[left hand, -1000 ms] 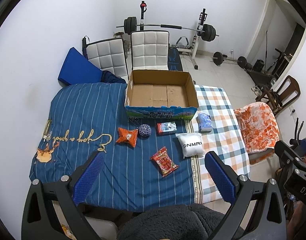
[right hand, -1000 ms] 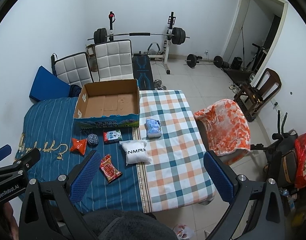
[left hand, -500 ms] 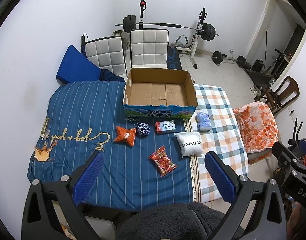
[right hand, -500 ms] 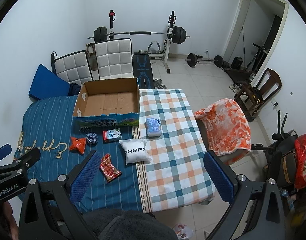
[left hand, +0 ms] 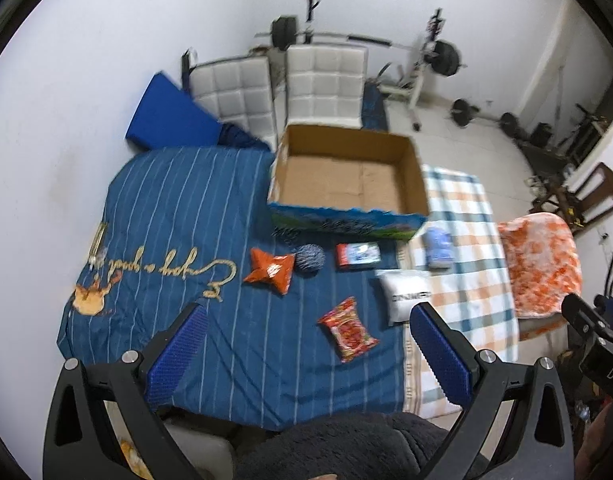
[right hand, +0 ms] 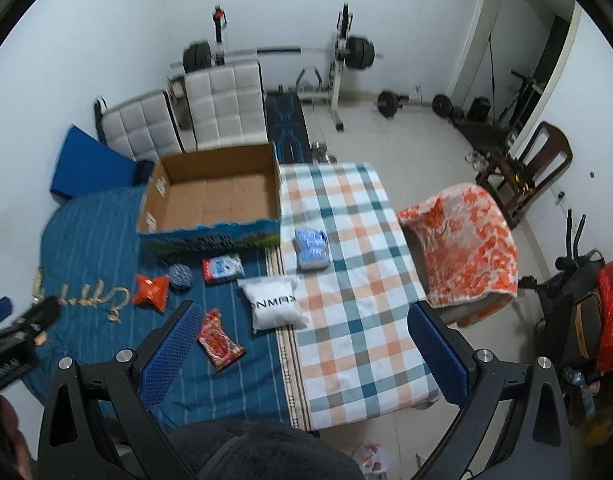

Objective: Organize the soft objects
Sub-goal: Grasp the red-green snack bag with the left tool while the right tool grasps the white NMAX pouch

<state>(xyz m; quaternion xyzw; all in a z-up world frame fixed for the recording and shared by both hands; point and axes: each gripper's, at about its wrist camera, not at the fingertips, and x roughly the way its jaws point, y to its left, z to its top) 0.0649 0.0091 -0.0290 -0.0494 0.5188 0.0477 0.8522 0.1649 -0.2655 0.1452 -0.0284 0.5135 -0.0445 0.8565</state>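
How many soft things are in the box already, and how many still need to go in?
None yet: the cardboard box looks empty. Both grippers, left and right, are open, holding nothing. Six things wait on the bed: orange packet, yarn ball, small red-blue pack, red snack bag, white pillow pack and blue-white bundle.

This was a room in a home, used partly as a gym. A barbell rack point(right hand: 274, 54) stood at the far wall behind two white chairs point(right hand: 222, 108). Weight plates point(right hand: 388, 101) lay on the tiled floor, and bedding-like cloths point(left hand: 178, 216) covered the near surface.
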